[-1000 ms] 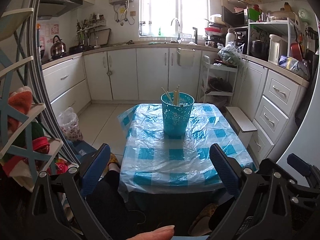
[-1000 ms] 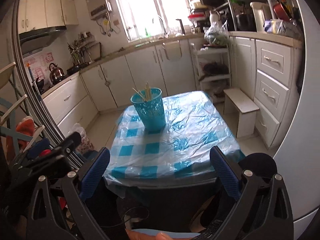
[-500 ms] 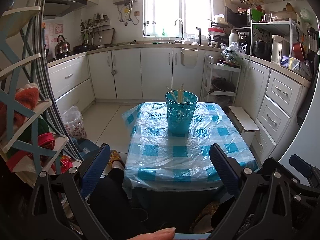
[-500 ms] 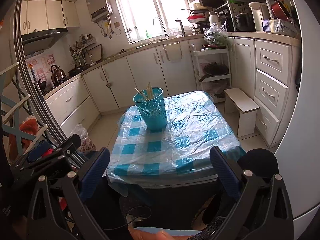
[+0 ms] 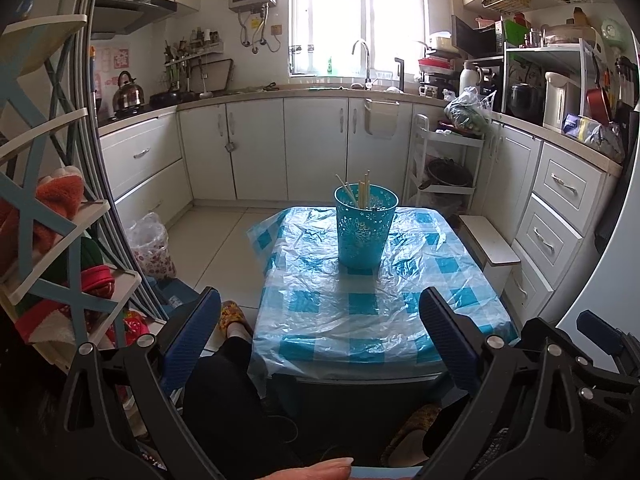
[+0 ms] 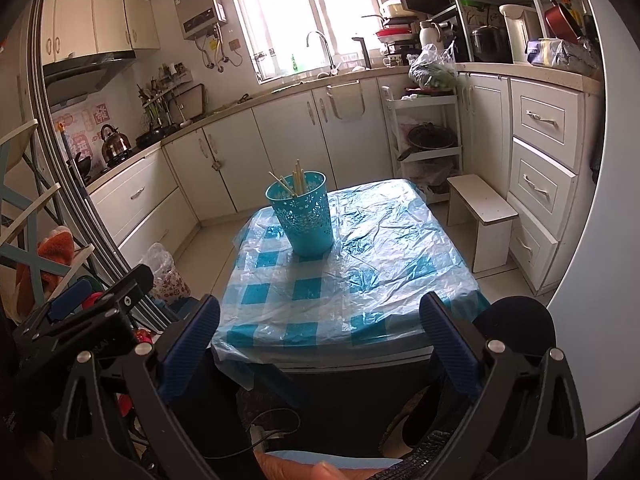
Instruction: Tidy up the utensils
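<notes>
A teal perforated utensil cup (image 5: 365, 227) stands on the far middle of a small table with a blue-checked plastic cover (image 5: 368, 308). Several wooden chopsticks (image 5: 362, 194) stand upright in it. It also shows in the right wrist view (image 6: 303, 217), with the chopsticks (image 6: 294, 182). My left gripper (image 5: 320, 324) is open and empty, held back from the table's near edge. My right gripper (image 6: 320, 328) is open and empty, also short of the near edge. The left gripper's body (image 6: 80, 316) shows at the left of the right wrist view.
White kitchen cabinets (image 5: 256, 152) line the back and right walls. A white step stool (image 6: 480, 216) stands right of the table. A blue-and-white shelf rack (image 5: 44, 240) stands at the left. A bag (image 5: 152, 248) sits on the floor.
Both views have drawn back and shifted slightly, so the table and cup sit a little further off and more centred. Both grippers stayed open and empty.
</notes>
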Demonstrator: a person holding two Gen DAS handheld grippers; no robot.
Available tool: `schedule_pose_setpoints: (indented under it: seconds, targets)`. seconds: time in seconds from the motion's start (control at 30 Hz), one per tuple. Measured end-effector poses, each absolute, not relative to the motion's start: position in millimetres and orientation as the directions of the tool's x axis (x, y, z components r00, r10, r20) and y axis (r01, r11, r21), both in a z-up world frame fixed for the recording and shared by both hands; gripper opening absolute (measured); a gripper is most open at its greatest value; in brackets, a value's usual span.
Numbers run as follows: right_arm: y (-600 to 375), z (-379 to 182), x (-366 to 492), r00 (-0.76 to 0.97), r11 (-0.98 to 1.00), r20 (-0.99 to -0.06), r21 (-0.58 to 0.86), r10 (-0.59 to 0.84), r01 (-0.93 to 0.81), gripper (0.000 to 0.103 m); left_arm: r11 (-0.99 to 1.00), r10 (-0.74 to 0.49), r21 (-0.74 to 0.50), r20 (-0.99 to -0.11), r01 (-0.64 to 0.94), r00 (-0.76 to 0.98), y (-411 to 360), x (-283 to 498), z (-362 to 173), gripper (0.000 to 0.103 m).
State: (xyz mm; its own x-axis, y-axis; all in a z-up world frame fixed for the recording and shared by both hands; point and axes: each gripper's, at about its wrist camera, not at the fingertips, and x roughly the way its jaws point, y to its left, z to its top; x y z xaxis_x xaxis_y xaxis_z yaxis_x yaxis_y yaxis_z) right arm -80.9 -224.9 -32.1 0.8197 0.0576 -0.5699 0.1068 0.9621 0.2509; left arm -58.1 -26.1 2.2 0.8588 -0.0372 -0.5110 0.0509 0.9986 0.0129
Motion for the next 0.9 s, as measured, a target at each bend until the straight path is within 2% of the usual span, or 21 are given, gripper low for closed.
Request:
schedule_pose_setpoints:
  seconds: [0.9]
  targets:
    - [-222.0,-31.3,-81.2,0.815,0.963,-0.577,0.249,0.062,0.103,0.096,0.999,-0.036,0.01,-0.51,0.047,0.859,-24.6,-60.0,2.6,0.095]
